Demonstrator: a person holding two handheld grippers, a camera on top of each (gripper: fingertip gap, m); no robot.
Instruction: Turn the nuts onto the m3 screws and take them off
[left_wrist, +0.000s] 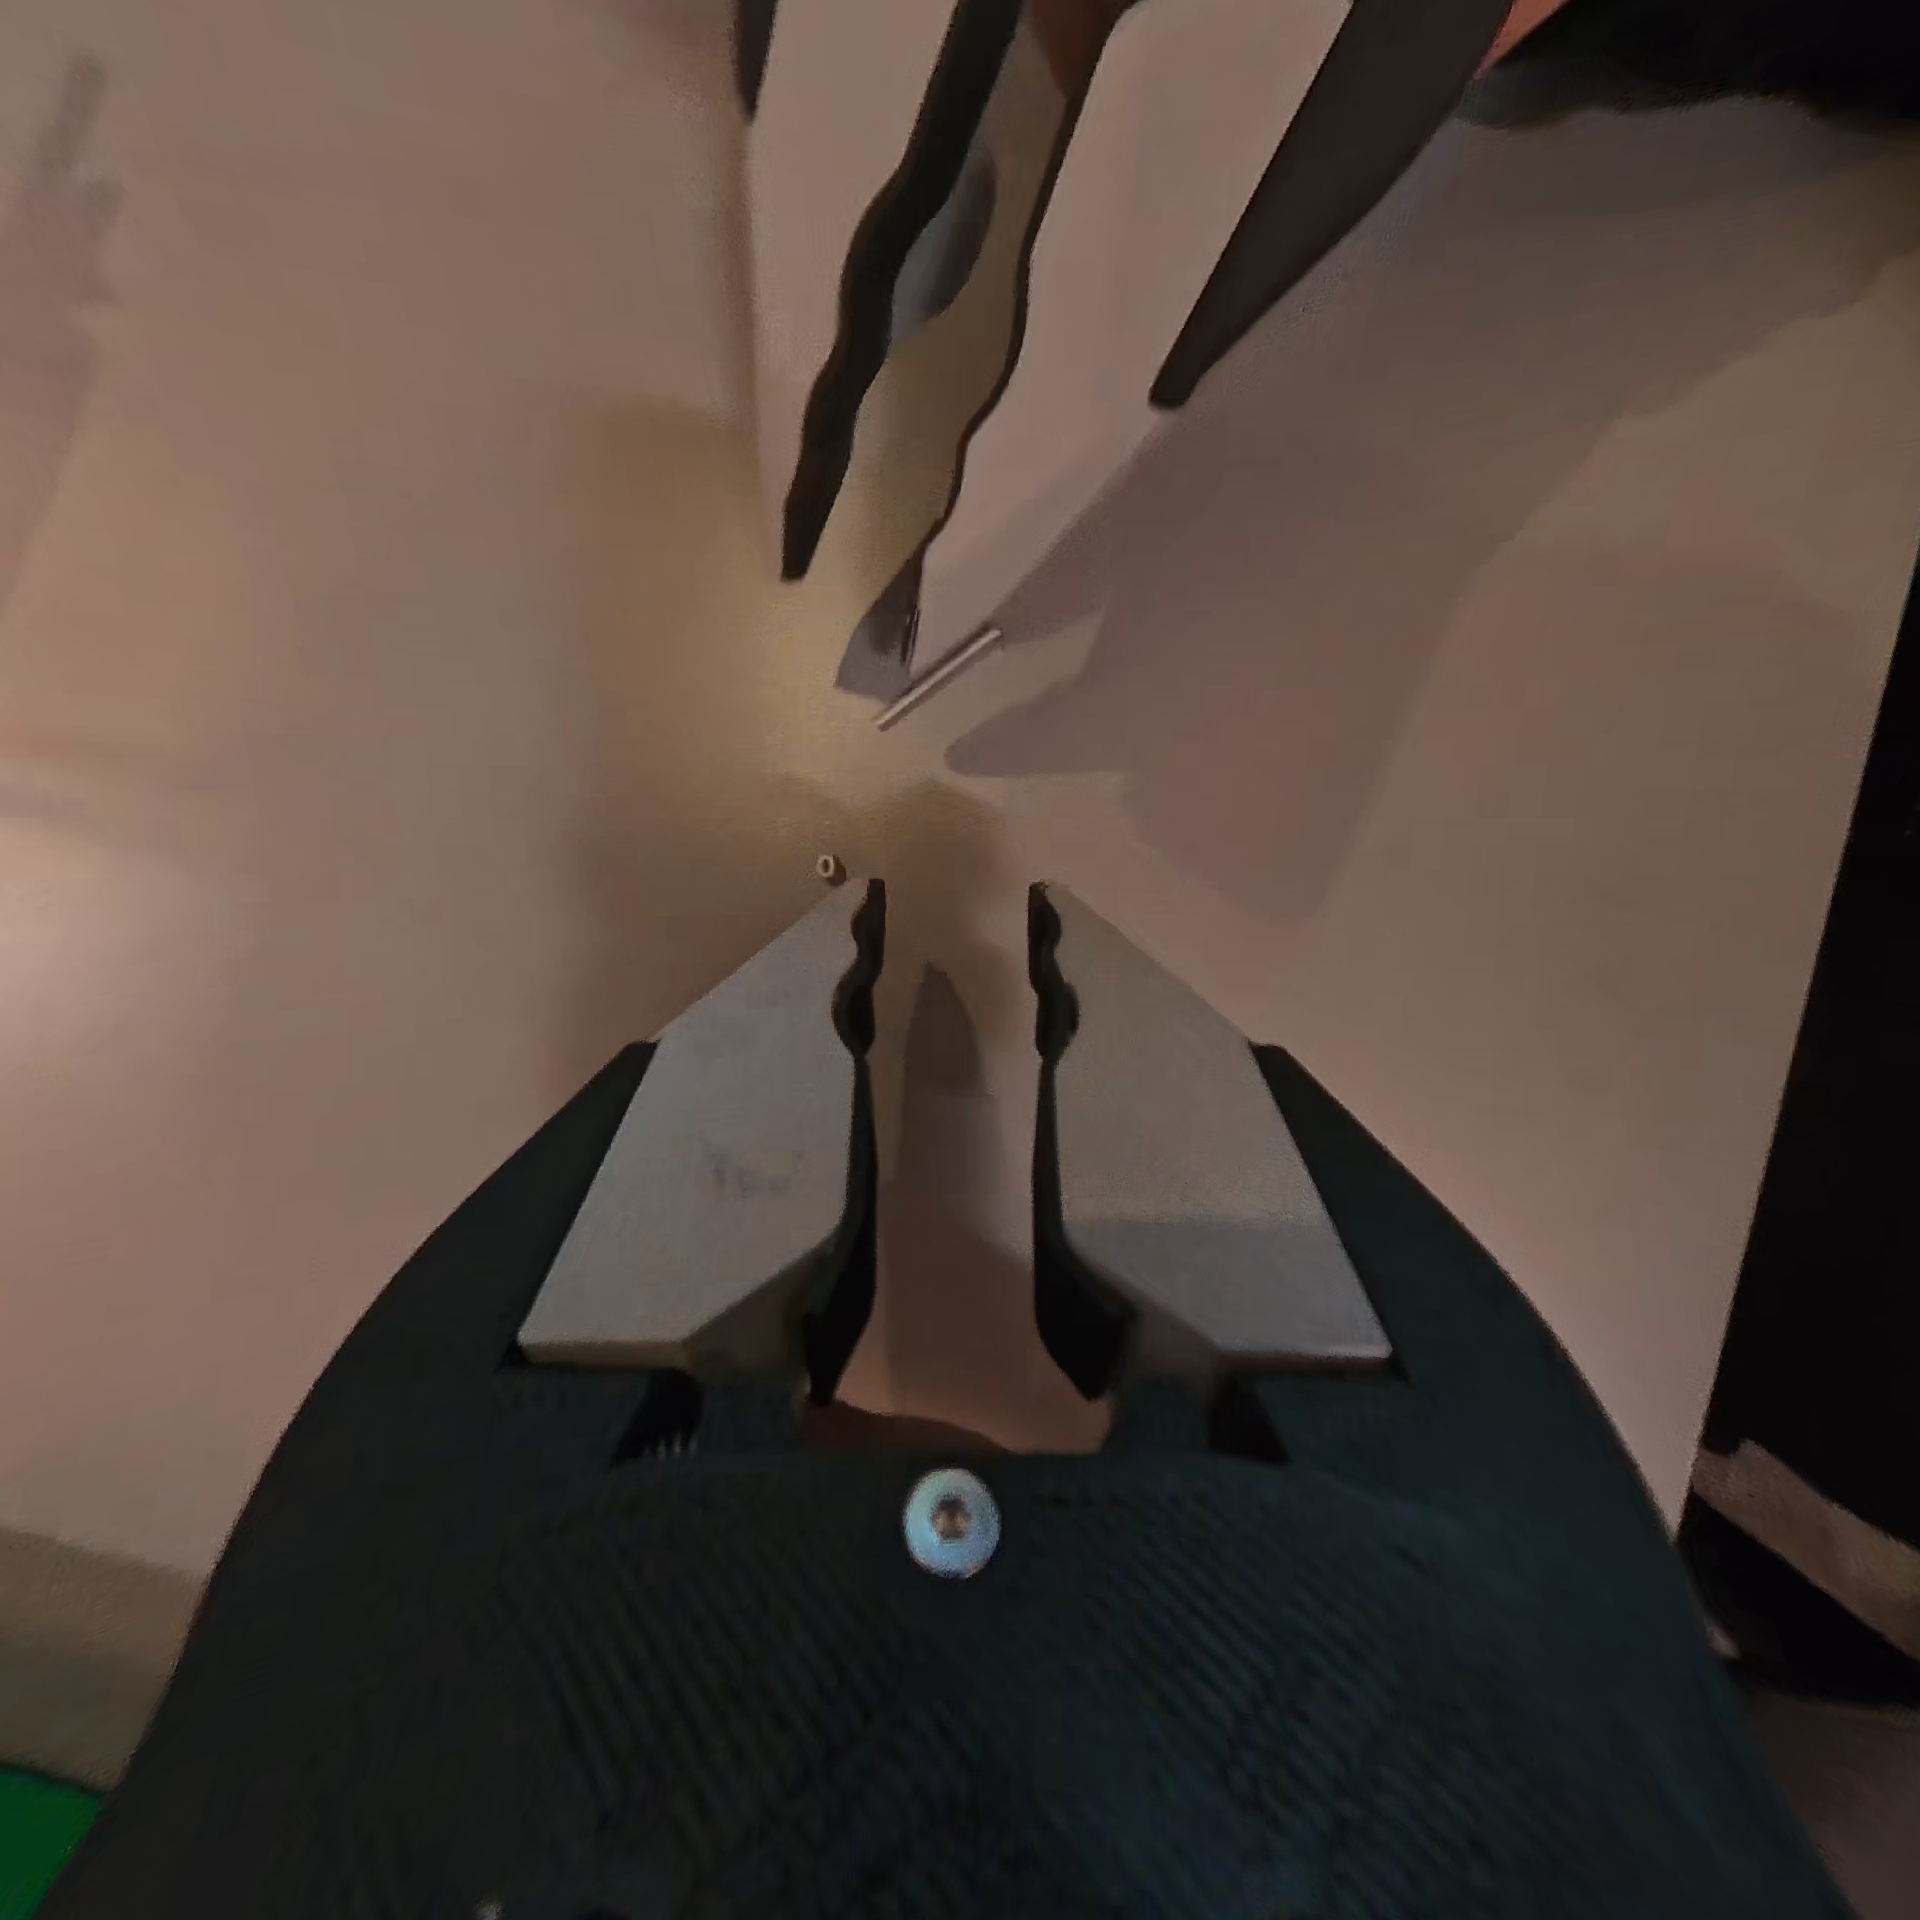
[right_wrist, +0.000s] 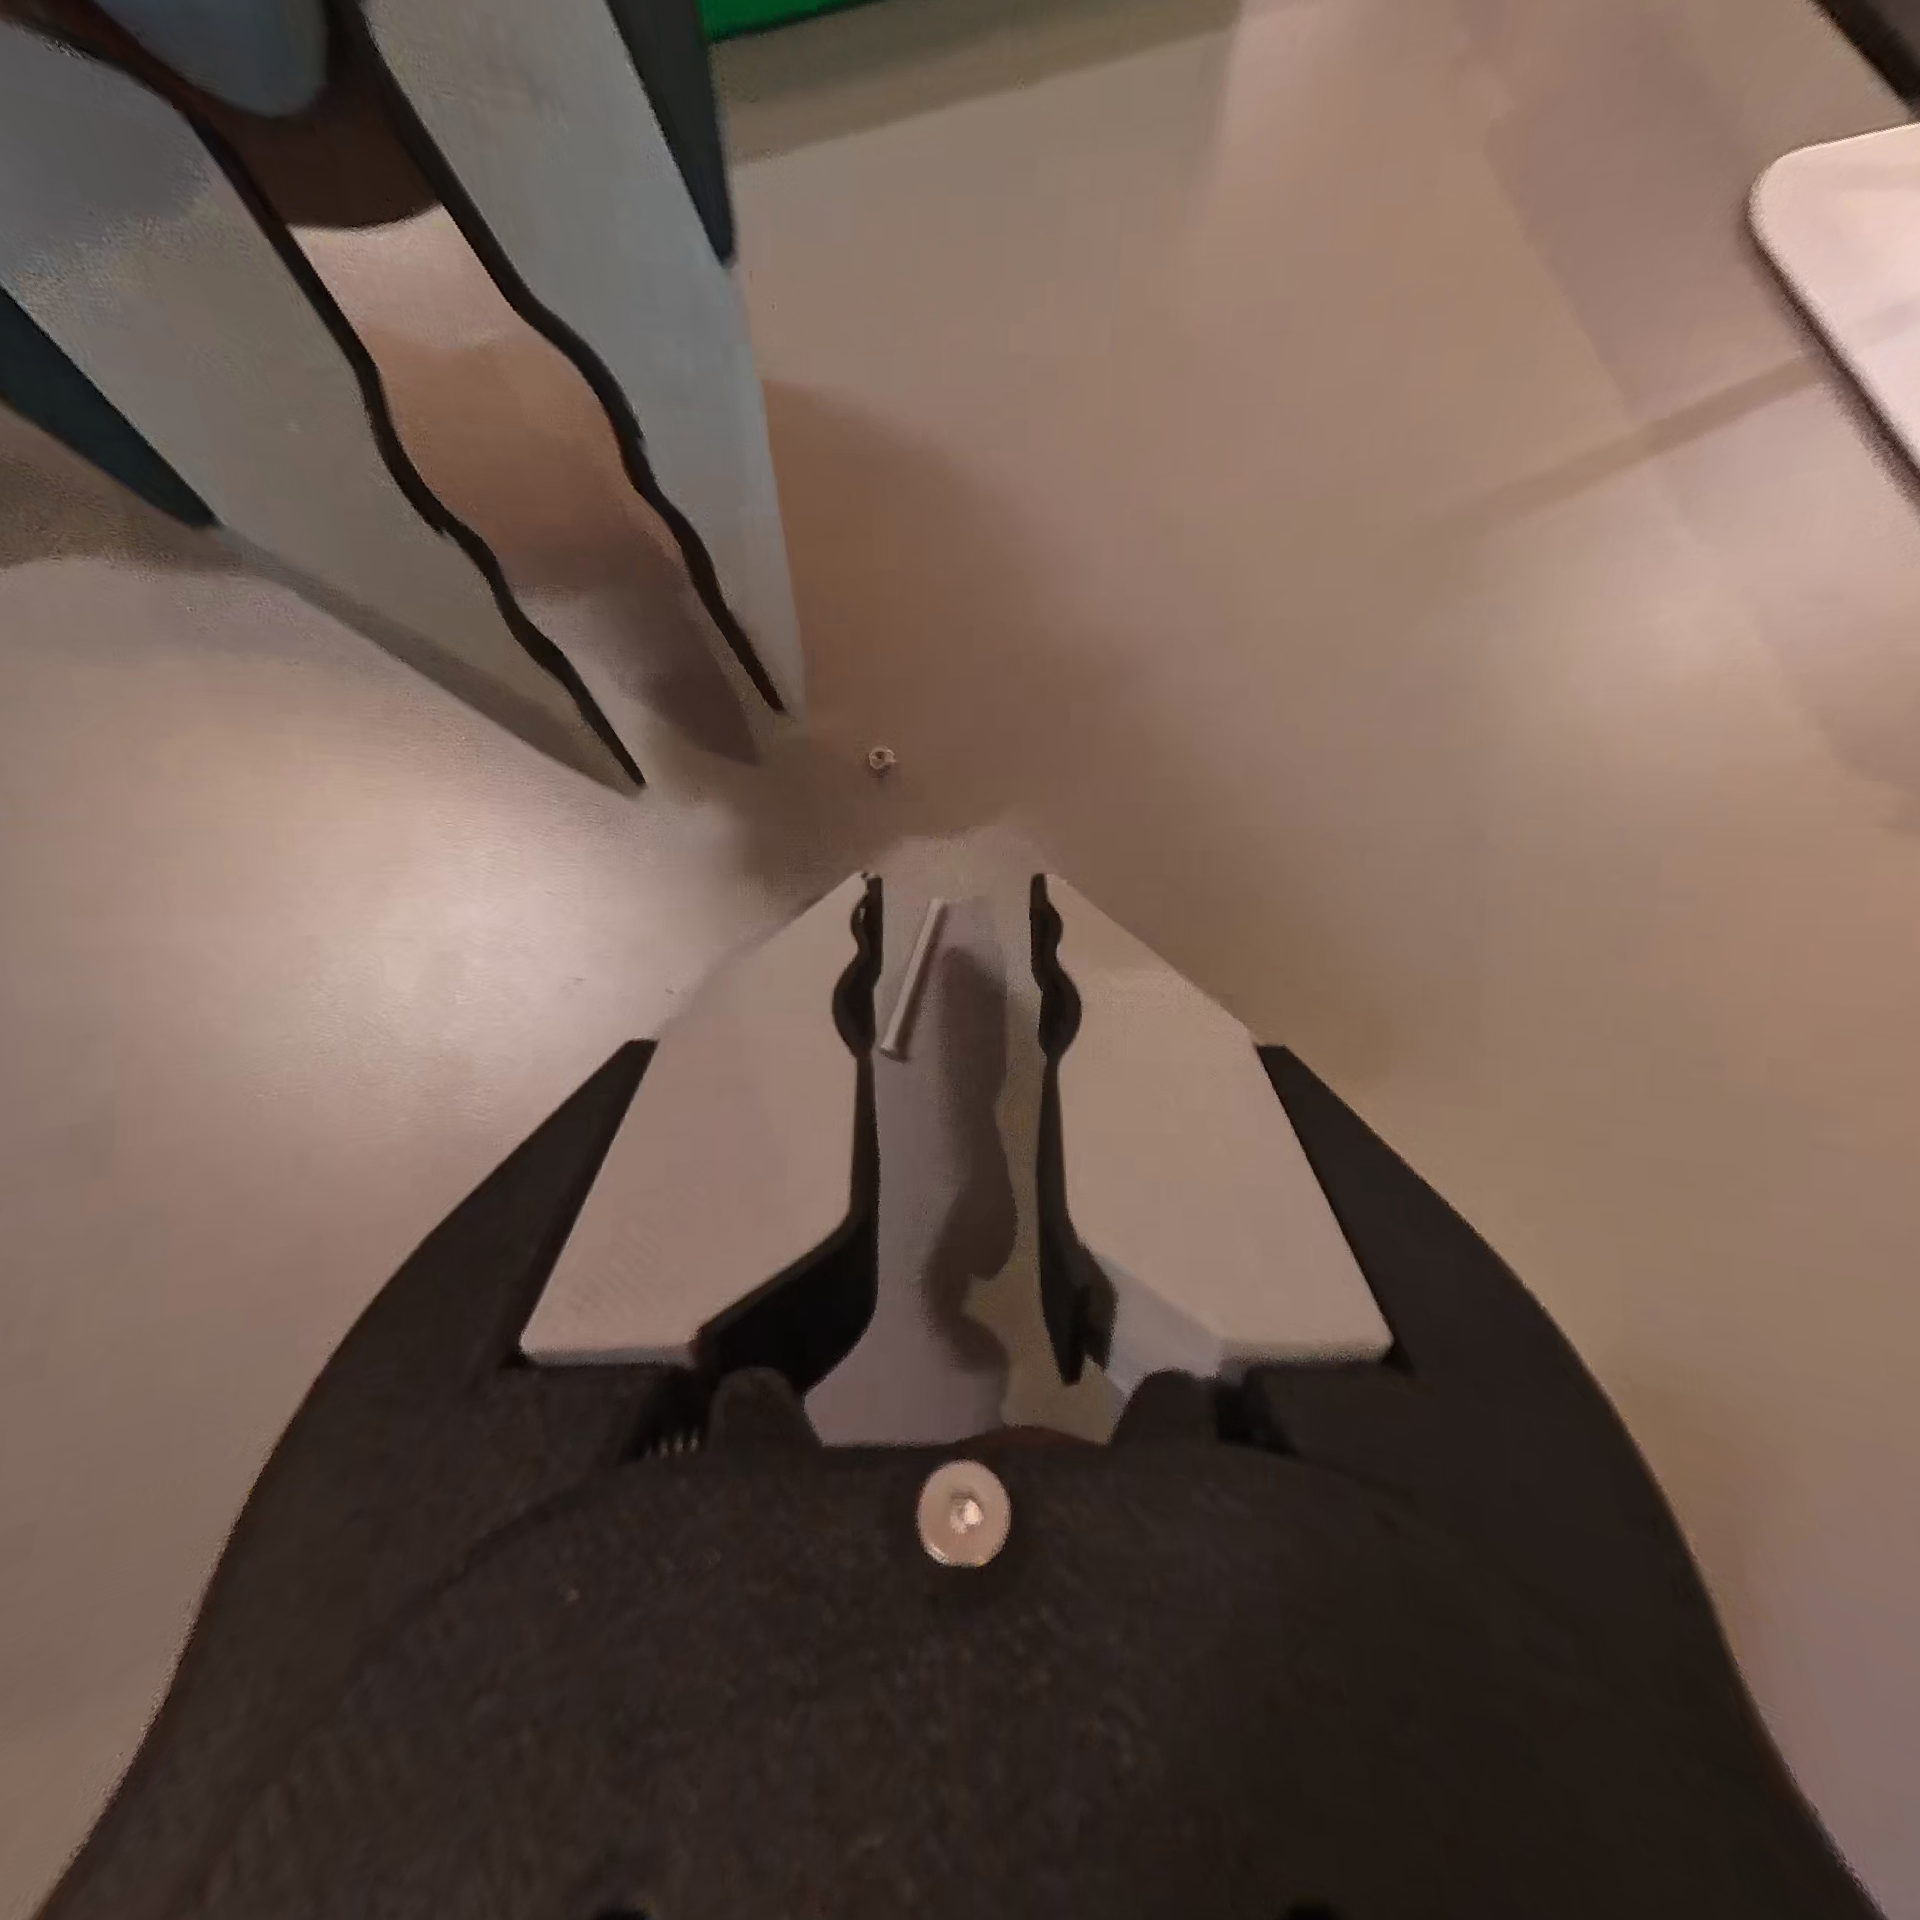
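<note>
A thin silver M3 screw (left_wrist: 940, 675) lies flat on the beige table (left_wrist: 416, 623). A tiny nut (left_wrist: 828, 868) lies loose on the table, just left of my left gripper's left fingertip. My left gripper (left_wrist: 956, 888) is open and empty, low over the table. My right gripper (left_wrist: 847, 613) comes in from the top, open, with its tips by the screw. In the right wrist view the screw (right_wrist: 914, 977) lies between the fingers of my right gripper (right_wrist: 954, 883), nearer the left one and not clamped. The nut (right_wrist: 881, 758) lies just ahead, beside my left gripper (right_wrist: 701, 748).
A white rounded-corner object (right_wrist: 1849, 312) lies at the table's far right. A green thing (right_wrist: 790, 16) shows behind the left gripper. A dark upright object (left_wrist: 1818, 1039) stands at the right edge of the left wrist view. About 5 centimeters separates my left fingertips from my right. It is some 4 centimeters from my left tips to the tiny nut (left_wrist: 828, 868).
</note>
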